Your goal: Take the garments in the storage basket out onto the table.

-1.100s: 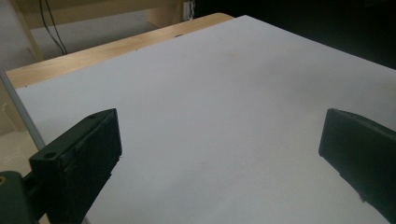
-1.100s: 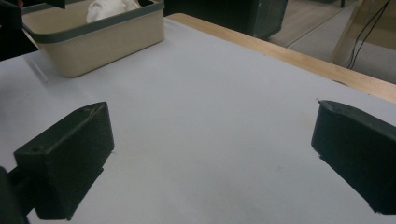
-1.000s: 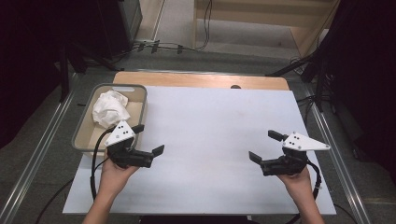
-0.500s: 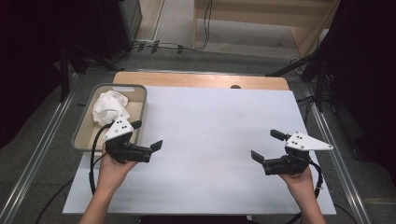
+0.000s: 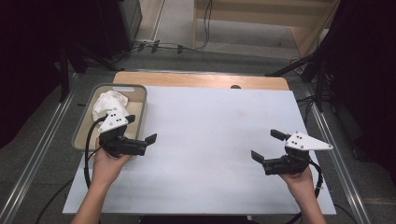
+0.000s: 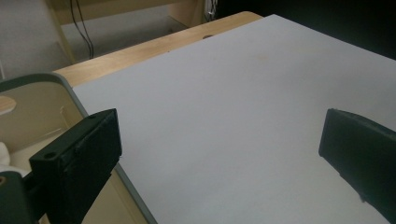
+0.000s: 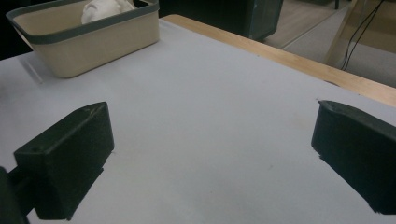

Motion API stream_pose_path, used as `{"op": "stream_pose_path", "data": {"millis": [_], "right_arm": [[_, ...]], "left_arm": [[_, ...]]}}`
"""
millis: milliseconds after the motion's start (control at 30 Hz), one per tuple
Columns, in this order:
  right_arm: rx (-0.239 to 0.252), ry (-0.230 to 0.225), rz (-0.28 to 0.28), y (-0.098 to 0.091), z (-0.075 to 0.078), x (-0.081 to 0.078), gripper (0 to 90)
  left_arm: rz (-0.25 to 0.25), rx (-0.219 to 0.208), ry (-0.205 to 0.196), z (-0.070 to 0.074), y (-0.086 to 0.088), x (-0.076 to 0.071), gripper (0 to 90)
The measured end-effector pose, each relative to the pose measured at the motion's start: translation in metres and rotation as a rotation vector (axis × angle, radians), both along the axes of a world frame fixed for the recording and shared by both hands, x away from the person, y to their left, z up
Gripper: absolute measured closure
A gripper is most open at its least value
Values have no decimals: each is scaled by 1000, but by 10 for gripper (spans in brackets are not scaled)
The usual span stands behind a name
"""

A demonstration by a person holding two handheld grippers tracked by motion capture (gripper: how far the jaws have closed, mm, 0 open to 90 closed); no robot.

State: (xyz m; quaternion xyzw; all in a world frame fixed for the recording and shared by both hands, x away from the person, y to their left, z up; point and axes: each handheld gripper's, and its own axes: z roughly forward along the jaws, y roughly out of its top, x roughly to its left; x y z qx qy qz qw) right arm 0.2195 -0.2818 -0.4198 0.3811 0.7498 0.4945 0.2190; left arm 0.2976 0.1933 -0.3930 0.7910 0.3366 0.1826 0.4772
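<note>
High view: left gripper sits at the left edge of the white mat, right beside the bin. Its body overlaps the bin's near right corner; one jaw is over the bin's rim, the other out over the mat. Jaws spread wide, nothing between them.

Left gripper view: the jaws stand far apart with bare mat between them. The bin's grey rim runs just behind and under the left-hand jaw, and a bit of the bin's beige inside is visible.

Cloth: white, crumpled, lying inside the bin toward its far end. Neither gripper touches it. The left gripper is near it, with its grey plate just on the near side of the cloth in the high view. In the right gripper view the cloth pokes above the bin's rim, well off at top left.

Right gripper: at the right side of the mat, near its front edge, well apart from the bin and cloth. Jaws spread wide, empty. Right gripper view confirms this: both jaws far apart over bare mat.

Bare wood table edge shows beyond the mat's far side. Both grippers point roughly toward the middle of the mat.
</note>
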Motion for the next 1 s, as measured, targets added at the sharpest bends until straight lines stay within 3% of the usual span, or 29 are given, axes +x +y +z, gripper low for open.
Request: {"op": "stream_pose_path", "data": {"millis": [1000], "right_arm": [[-5,9,-2,0,-1,1,0]], "left_arm": [[144,59,44,1,18,30,0]]}}
